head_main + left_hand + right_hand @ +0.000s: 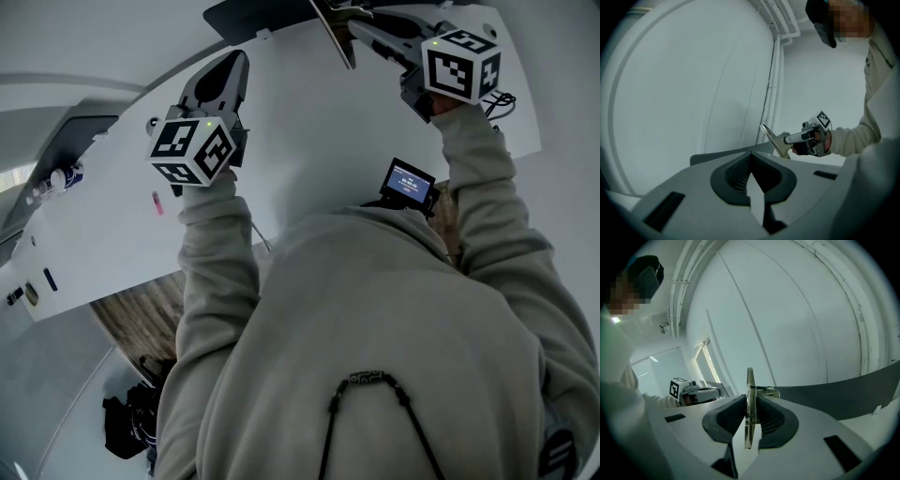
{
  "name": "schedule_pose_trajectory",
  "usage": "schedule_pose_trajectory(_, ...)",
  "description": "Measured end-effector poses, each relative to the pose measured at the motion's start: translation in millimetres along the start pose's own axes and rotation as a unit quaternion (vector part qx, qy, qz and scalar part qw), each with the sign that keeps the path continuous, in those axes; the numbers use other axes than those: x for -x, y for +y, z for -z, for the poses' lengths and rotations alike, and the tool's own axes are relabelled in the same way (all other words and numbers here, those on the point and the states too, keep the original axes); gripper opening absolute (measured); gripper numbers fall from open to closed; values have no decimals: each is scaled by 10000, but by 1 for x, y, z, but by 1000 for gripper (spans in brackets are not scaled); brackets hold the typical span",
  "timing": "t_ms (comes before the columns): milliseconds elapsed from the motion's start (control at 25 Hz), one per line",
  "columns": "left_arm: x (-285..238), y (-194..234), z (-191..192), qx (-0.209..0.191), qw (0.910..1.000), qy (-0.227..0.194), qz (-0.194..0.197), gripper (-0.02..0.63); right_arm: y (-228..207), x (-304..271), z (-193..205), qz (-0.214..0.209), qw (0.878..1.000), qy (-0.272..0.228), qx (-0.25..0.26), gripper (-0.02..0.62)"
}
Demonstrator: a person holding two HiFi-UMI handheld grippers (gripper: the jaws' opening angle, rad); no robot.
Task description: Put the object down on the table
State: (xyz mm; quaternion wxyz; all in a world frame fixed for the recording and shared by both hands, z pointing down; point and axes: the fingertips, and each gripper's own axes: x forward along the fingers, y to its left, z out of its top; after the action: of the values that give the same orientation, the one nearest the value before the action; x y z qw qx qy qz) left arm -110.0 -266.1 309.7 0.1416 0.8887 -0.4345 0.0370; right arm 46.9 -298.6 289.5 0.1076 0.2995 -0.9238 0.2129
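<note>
Your right claw [749,404]: clenched on a thin, flat metal piece [749,380]. The ribbed pads press on both its faces. In the right gripper view you see it edge-on, upright between the pads and rising above their tips.

Metal piece: it sits in your right claw, out over the far part of the white table [309,169]. From your head camera it shows as a dark, slanted sliver at the claw's tip. No view shows whether its lower edge touches the table.

Your left claw [750,161]: clenched, with the pads meeting at their tips and nothing between them.

Left claw's place: you hold it over the table on your left, well apart from the right claw. Its marker cube [192,150] is at the end nearest you.

Sleeves [220,272]: both of yours are pale and reach forward, one behind each claw.

Small screen [408,183]: it is lit and sits at your chest, between your two arms.
</note>
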Motion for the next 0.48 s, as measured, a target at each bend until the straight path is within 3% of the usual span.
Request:
schedule_pose_trajectory(320,-6,1,16,205,9997,102,-11,3,-8,-4,14,15,9998,174,-111,91)
schedule_pose_trajectory(480,-7,10,42,281,9994,199,-70,3,-12,-16,41,-10,9996,225,-182,89)
